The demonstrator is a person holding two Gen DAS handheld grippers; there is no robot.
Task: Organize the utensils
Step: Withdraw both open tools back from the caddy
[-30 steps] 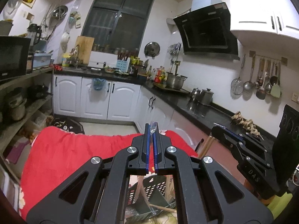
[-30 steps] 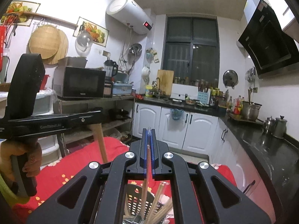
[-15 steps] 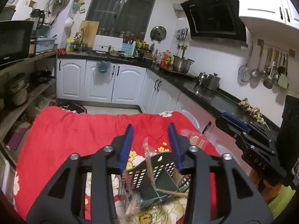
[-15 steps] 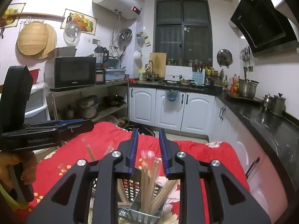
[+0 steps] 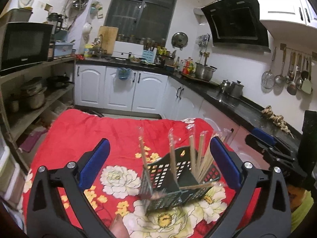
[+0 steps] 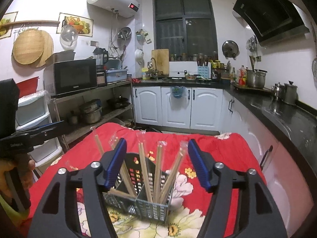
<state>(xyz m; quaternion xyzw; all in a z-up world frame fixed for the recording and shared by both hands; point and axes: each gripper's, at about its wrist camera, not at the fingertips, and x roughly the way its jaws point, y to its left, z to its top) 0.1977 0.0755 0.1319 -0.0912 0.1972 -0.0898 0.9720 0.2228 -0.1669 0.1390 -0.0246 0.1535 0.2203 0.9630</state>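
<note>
A black perforated utensil basket (image 5: 176,180) stands on a red floral cloth (image 5: 95,130). Several plastic-wrapped wooden chopsticks (image 5: 200,158) stand in its compartments; one lies across its rim. It also shows in the right wrist view (image 6: 142,198) with the chopsticks (image 6: 158,170) upright. My left gripper (image 5: 158,158) is open and empty, above and in front of the basket. My right gripper (image 6: 156,158) is open and empty, just above the basket. The right gripper also shows at the left view's right edge (image 5: 263,140); the left gripper also shows at the right view's left edge (image 6: 37,132).
The cloth-covered table (image 6: 227,148) sits in a kitchen. A black countertop (image 6: 287,119) runs along the right, with pots on it. A shelf rack (image 6: 95,103) with a microwave and pans stands at the left. White cabinets (image 6: 176,107) are at the back.
Both grippers opened, letting go of the wrapped chopsticks they held, which now stand in the basket. Both views tilted down toward the basket.
</note>
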